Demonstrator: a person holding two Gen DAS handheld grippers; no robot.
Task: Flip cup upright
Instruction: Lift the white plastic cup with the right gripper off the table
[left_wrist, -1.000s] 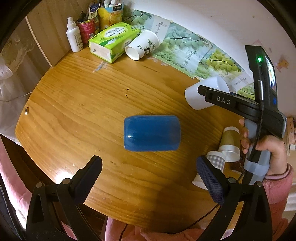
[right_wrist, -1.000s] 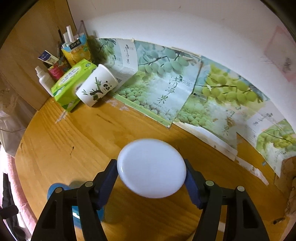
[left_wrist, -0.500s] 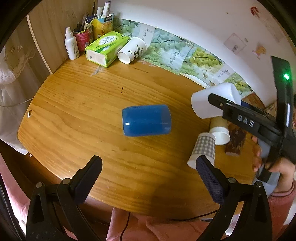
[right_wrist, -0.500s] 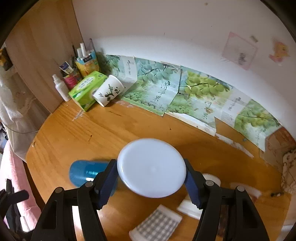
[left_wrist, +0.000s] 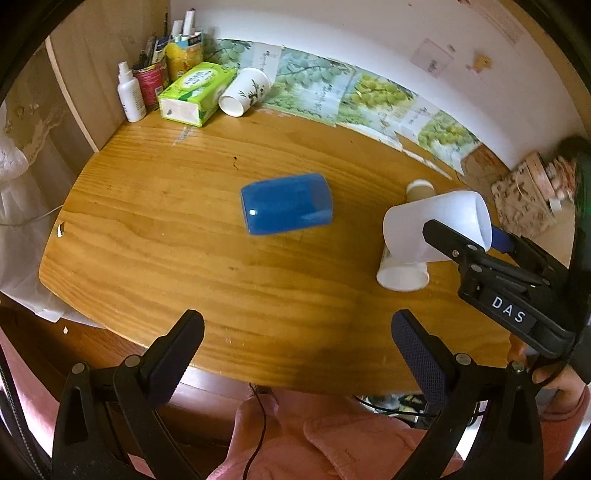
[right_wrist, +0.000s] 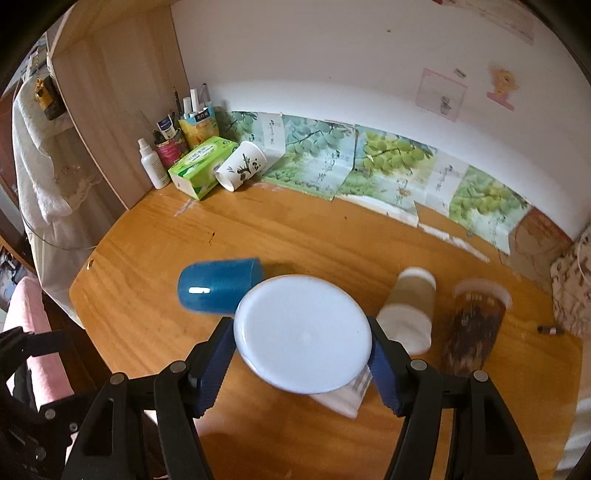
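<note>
Between the blue pads of the right gripper (right_wrist: 302, 363) sits a white cup (right_wrist: 303, 333), clamped on both sides and lifted off the wooden table (right_wrist: 332, 236); its flat round base faces the right wrist camera. From the left wrist view the same white cup (left_wrist: 437, 229) is tilted in the air at the right of the scene, base toward the left and open mouth up and to the right, with one black finger (left_wrist: 448, 242) of the right gripper (left_wrist: 466, 238) across its side. Just below it, on the table (left_wrist: 184, 229), lies a pale paper cup (left_wrist: 403, 275) with its mouth toward the near edge, and another small cup (left_wrist: 419, 189) stands just behind. Near the middle of the table a blue cup (left_wrist: 286, 208) lies on its side, its closed end toward the left, well apart from the white one. At the far left corner, against the wall, a green tissue box (left_wrist: 195, 92) has a panda-print cup (left_wrist: 245, 92) lying beside it, next to a white spray bottle (left_wrist: 130, 96). Grape-print posters (left_wrist: 369, 92) run along the foot of the wall. The left gripper (left_wrist: 295, 354) hovers over the near edge of the table with its jaws spread wide and nothing between them.
</note>
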